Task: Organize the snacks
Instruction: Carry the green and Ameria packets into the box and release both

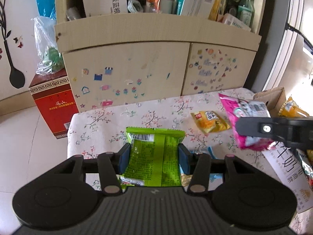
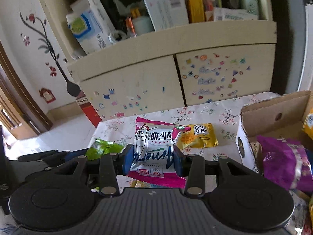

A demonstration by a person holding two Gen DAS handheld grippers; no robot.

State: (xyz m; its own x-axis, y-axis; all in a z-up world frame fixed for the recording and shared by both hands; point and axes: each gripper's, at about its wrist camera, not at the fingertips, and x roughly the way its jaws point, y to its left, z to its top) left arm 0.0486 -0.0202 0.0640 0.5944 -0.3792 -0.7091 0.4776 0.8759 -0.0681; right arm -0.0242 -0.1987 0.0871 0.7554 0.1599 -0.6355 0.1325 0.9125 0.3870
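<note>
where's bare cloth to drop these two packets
Bare tablecloth runs from the yellow packet to the table's left edge, cabinet side. Crowded on the right: cardboard box, purple bag.

Yellow packet on table, cardboard box to its right, cabinet behind

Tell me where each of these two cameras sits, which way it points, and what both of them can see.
Left wrist: sits on the left gripper, looking forward over the floral table toward the cream cabinet; its own fingers clamp the green packet, and the right gripper enters from the right.
Right wrist: sits on the right gripper, facing the same cabinet; its fingers clamp the pink packet, with the cardboard box to the right.
Shared: both packets, the yellow packet, table and cabinet.
</note>
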